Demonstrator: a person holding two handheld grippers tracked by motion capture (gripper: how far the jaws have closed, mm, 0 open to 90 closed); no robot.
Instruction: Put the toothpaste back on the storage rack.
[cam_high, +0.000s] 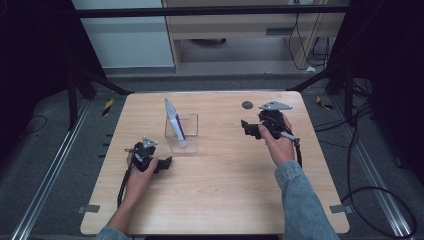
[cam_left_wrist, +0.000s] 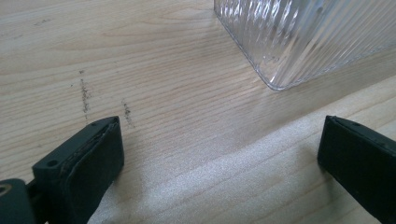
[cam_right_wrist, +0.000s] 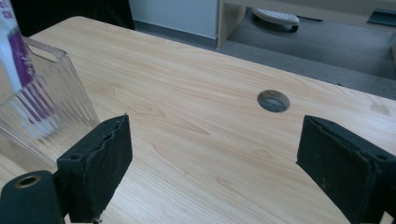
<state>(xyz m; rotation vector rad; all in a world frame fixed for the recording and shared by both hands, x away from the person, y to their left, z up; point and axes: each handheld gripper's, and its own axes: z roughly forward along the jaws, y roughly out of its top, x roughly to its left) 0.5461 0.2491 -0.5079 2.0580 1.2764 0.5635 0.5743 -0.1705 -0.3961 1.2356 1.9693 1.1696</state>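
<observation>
Tube (cam_high: 174, 122) stands tilted in the clear ribbed container (cam_high: 188, 142) at centre frame of the high view, leaning toward the upper left; both tools are released, the right tool (cam_high: 248, 129) at right of centre and well apart from it, the left tool (cam_high: 164, 163) low and just beside the container's lower-left corner. Judged step: retreat after placing. Recommend drawing the right tool away without brushing the rim, keeping the left tool's jaws off the container wall, and leaving the surface (cam_high: 225, 190) undisturbed.

One clear container (cam_high: 182, 134), one tube (cam_high: 174, 120), two grippers.

Bright, even overhead light, dark surroundings, soft shadows, slight blur.
</observation>
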